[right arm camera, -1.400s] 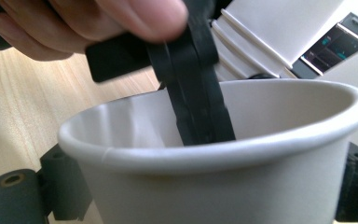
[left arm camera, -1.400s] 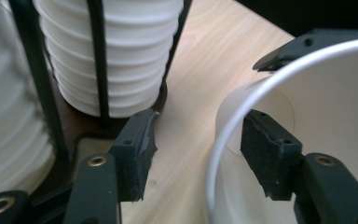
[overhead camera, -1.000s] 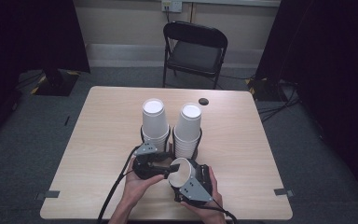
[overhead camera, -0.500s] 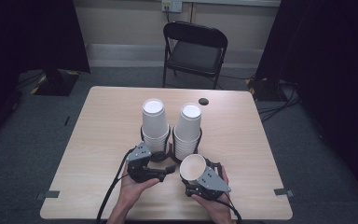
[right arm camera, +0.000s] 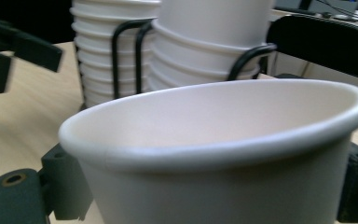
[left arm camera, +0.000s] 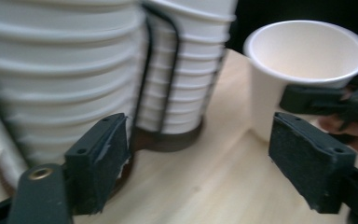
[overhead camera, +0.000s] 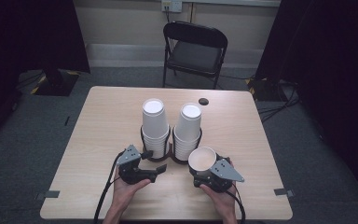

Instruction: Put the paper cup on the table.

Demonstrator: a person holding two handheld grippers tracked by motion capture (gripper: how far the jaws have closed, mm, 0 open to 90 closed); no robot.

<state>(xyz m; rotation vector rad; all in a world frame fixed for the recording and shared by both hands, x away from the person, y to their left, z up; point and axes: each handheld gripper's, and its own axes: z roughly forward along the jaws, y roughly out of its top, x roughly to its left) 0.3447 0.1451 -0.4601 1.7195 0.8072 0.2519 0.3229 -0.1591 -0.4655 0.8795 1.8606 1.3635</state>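
White paper cup [overhead camera: 202, 158] sits clamped in your right hand-held gripper [overhead camera: 208, 173]; its own view hides the cup's base. Your left hand-held gripper [overhead camera: 154, 169] gapes empty, and the high view alone shows the chair [overhead camera: 194, 48].

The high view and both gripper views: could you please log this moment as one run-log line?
right gripper: shut on paper cup, mouth up | left gripper: open, empty | two cup stacks in black wire holder | table

No text, label, brand, number or sign can be read anywhere. The white paper cups [overhead camera: 153, 122] by the worktop's [overhead camera: 98, 130] middle are plain, and nothing printed shows on its surface.
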